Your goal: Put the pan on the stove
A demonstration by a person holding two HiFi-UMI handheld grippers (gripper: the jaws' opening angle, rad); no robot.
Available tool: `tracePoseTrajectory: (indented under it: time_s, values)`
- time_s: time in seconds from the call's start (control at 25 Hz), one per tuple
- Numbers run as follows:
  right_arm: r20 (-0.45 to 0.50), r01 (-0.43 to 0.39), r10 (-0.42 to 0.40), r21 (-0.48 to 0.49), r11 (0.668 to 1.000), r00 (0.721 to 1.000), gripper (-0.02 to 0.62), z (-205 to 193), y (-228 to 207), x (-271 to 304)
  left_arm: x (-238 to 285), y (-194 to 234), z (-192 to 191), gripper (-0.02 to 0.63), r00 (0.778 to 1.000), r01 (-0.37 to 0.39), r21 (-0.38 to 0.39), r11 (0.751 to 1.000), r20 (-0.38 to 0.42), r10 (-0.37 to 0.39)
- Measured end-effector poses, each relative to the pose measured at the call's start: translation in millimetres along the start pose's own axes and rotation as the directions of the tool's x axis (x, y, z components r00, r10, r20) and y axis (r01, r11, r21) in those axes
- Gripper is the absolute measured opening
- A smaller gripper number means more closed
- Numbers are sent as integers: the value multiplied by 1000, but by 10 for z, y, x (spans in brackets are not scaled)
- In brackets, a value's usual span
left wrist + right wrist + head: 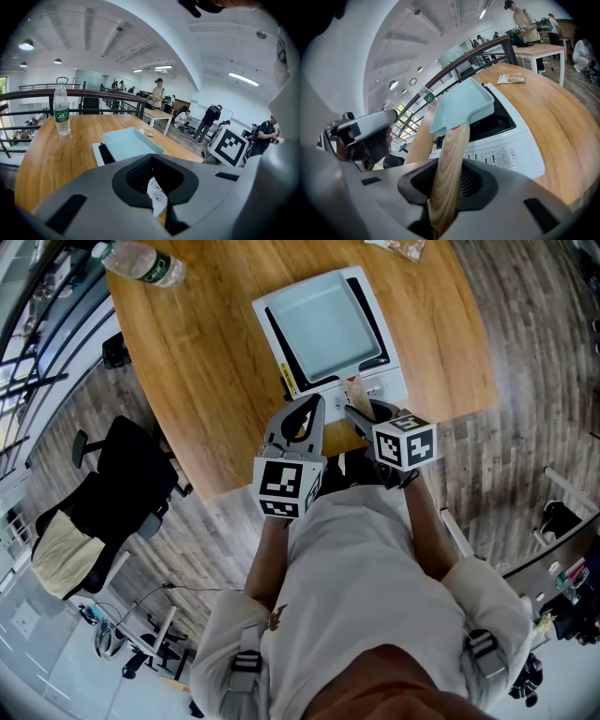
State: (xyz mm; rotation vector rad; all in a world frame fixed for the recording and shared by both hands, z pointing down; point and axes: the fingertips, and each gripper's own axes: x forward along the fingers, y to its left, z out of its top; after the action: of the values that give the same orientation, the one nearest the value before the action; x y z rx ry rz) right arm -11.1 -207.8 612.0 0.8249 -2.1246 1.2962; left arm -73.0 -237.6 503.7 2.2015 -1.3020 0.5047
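Observation:
A pale blue square pan [323, 329] rests on the black top of a white stove [392, 382] on the wooden table. Its wooden handle [450, 159] points back toward me. My right gripper [361, 418] is shut on that handle; in the right gripper view the handle runs between the jaws of the right gripper [447, 187] up to the pan [461, 110]. My left gripper [314, 409] hovers at the stove's front left edge, jaws shut with nothing between them. In the left gripper view the pan [129, 143] lies just beyond the left gripper [157, 197].
A water bottle [141, 263] stands at the table's far left, and a small packet [398, 247] lies at the far edge. A black office chair [122, 484] stands left of the table. Several people stand at other tables in the background.

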Motion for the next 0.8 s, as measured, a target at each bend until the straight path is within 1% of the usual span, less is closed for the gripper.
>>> tracePoseTrajectory:
  time_s: [0.36, 0.8]
  values:
    - [-13, 12, -13, -23, 1000, 1000, 120, 8, -3, 2, 1, 0, 16, 18, 1000, 7, 3, 1000, 0, -7]
    - [15, 60, -59, -91, 994, 998, 227, 74, 14, 14, -19, 10, 14, 18, 1000, 10, 5, 1000, 3, -10]
